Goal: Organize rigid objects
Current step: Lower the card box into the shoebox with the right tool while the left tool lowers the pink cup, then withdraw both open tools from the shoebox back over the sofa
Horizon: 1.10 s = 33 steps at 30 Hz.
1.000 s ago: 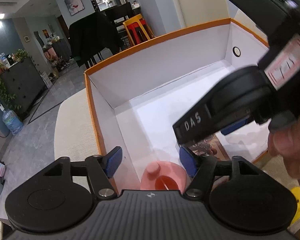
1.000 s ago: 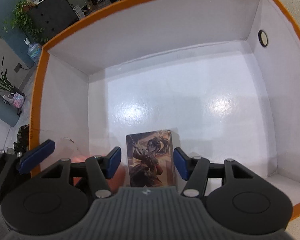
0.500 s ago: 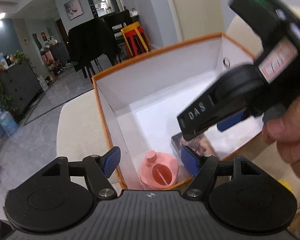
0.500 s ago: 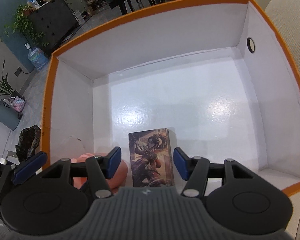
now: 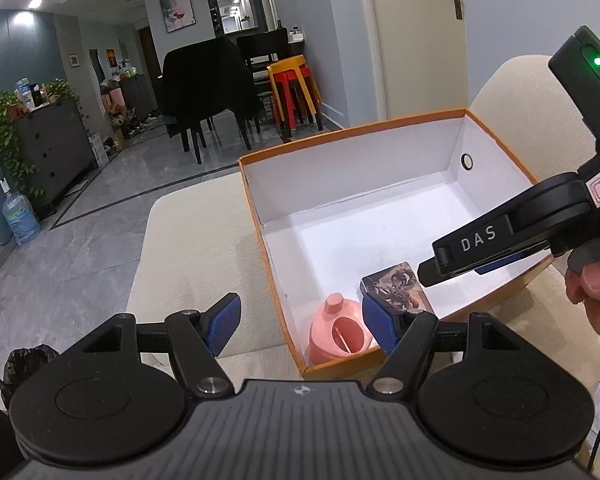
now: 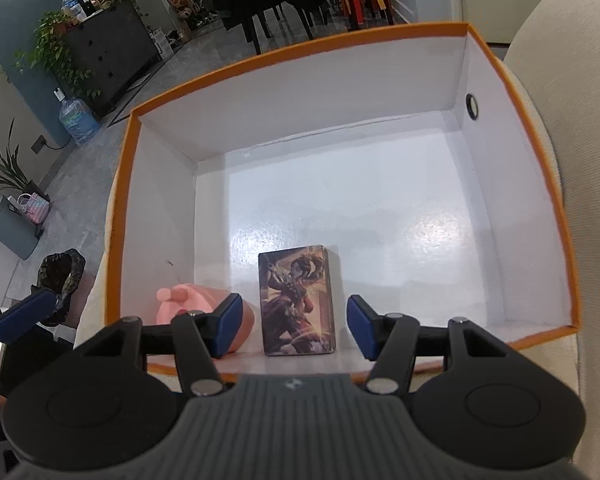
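Observation:
An orange-rimmed white box [image 5: 352, 130] sits on a beige cushion. In its near left corner lies a pink round piece with a knob [image 5: 338, 338], and an illustrated card box [image 5: 394, 286] lies flat beside it. My left gripper [image 5: 302, 326] hangs open and empty over the box's near left corner, above the rim. In the right wrist view, my right gripper [image 6: 295, 330] is open and empty above the near wall. The card box [image 6: 296, 300] lies below its gap, untouched, with the pink piece [image 6: 188, 304] to its left.
The rest of the box floor [image 6: 380, 208] is bare white. A person's hand [image 5: 596, 292] holds the right gripper at the right edge. A dark bag [image 6: 60, 272] sits left of the cushion [image 5: 196, 248]. Chairs and stools stand far off across the grey floor.
Both grippers have drawn back and risen away from the box, which now looks smaller in both views. The pink piece and the card box stay where they lay.

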### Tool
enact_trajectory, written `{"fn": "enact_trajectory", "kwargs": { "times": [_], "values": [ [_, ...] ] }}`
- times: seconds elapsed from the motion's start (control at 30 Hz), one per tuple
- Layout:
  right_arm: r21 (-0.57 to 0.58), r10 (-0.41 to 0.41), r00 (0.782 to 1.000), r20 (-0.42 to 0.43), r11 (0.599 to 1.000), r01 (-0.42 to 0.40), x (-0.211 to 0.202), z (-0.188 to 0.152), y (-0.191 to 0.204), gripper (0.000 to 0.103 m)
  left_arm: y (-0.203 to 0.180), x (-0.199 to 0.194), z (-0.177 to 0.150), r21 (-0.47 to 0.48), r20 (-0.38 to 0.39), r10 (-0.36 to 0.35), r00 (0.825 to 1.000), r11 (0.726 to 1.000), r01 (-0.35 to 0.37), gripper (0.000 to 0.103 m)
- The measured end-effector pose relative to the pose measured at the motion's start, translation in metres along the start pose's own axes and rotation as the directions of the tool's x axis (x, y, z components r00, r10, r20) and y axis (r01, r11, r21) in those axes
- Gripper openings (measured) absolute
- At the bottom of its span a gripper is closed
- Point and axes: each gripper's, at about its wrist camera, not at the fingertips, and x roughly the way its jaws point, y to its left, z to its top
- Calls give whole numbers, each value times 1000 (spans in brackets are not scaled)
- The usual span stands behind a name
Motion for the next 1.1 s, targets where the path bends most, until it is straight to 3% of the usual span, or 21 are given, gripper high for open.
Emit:
{"fn": "enact_trajectory", "kwargs": {
  "times": [0.37, 0.67, 0.77, 0.9, 1.1],
  "values": [
    [-7, 46, 997, 68, 999, -45, -64, -20, 9, 58, 19, -52, -2, -98, 56, -17, 998, 995, 22, 83],
    [-12, 107, 980, 166, 994, -106, -144, -74, 20, 59, 36, -99, -28, -168, 96, -52, 994, 983, 68, 89],
    [-21, 84, 979, 186, 996, -81, -157, -100, 18, 59, 35, -104, -46, -181, 75, -74, 994, 980, 87, 90],
    [-54, -22, 982, 186, 998, 33, -163, -140, 10, 59, 33, -103, -74, -209, 23, -101, 995, 972, 104, 90],
    [6, -51, 988, 145, 999, 50, -168, -179, -13, 60, 36, -103, -112, -283, -45, -131, 990, 953, 113, 90]
  ]
}}
